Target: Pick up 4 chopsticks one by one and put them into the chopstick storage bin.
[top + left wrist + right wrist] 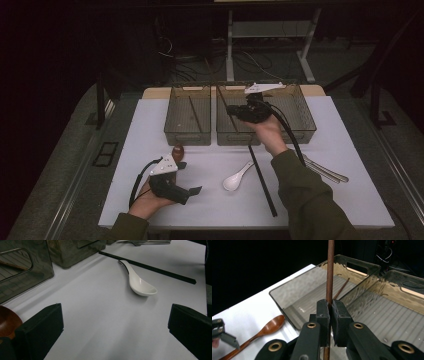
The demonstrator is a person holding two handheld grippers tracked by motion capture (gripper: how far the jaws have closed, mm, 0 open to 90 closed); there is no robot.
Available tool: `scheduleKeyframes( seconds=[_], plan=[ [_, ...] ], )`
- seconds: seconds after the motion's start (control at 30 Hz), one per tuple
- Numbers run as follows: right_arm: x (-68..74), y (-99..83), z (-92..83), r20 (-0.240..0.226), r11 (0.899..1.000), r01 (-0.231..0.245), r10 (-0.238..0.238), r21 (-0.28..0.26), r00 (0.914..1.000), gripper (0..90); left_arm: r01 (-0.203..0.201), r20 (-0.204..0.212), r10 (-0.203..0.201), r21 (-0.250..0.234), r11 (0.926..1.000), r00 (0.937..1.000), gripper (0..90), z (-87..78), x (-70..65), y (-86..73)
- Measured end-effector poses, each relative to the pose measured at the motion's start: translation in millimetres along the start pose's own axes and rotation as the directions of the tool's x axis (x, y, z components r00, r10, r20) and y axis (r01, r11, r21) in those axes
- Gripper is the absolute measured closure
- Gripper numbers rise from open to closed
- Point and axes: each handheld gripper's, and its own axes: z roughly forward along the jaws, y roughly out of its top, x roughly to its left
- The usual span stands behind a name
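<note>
R gripper [330, 315] is clamped on a brown chopstick [330, 270], above the bins at 12 o'clock of the table [310, 200], over the seam btw left bin [188, 115] and right bin [295, 112]. L gripper [115, 322] jaws wide apart, nothing held, white spoon [140, 283] at its 1 o'clock. No readable labels.

Two hand-held grippers, olive-green sleeves

Left gripper [192, 190]: black body, white three-cornered plate on top with small dark dots, black cable looping out toward 9 o'clock; square black pads [41, 326] at 8 and 4 o'clock in the left gripper view. Right gripper [231, 109]: black body, white three-cornered plate at 12 o'clock, thick black cable trailing toward 5 o'clock; in the right gripper view dark green-grey jaw links with brass-coloured rivets, blocky black pads [323, 313]. Olive-green sleeve [305, 197] on each forearm, loosely creased.
</note>
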Motion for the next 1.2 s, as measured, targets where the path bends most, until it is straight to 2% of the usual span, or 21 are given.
scheduleKeyframes(
  seconds=[0.43, 0.67, 0.9, 0.97, 1.07, 1.2],
  plan=[
    [17.9, 28.5, 42.7, 0.026, 1.0, 0.015, -0.015, 0.013, 0.9996, 84.0, -0.005, 0.0, 0.005, 0.002, 1.0, 1.0, 0.0, -0.4, 0.4, 0.3],
    [28.8, 38.8, 64.7, 0.004, 1.0, 0.009, -0.009, 0.024, 1.0, 83.9, -0.006, 0.008, 0.006, 0.001, 1.0, 1.0, 0.0, -1.0, 0.3, 0.4],
    [35.9, 35.5, 88.8, 0.001, 0.998, -0.004, 0.004, 0.056, 1.0, 84.0, 0.004, 0.017, -0.003, -0.008, 1.0, 0.9999, 0.0, -0.5, -1.2, 0.6],
    [37.4, 33.2, 95.3, 0.004, 0.998, -0.002, 0.002, 0.067, 1.0, 83.9, -0.006, 0.02, 0.006, -0.002, 1.0, 0.9998, 0.0, -0.9, -0.8, 0.6],
    [37.3, 28.8, 104.2, 0.01, 0.996, -0.011, 0.01, 0.09, 0.9999, 83.9, -0.017, 0.02, 0.017, -0.002, 0.9999, 0.9996, 0.0, -0.6, -0.4, 0.8],
    [35.3, 21.6, 114.0, 0.027, 0.99, -0.029, 0.026, 0.137, 0.9993, 83.9, -0.01, 0.022, 0.01, -0.002, 1.0, 0.9997, 0.0, -0.5, -0.9, 0.8]
  ],
)
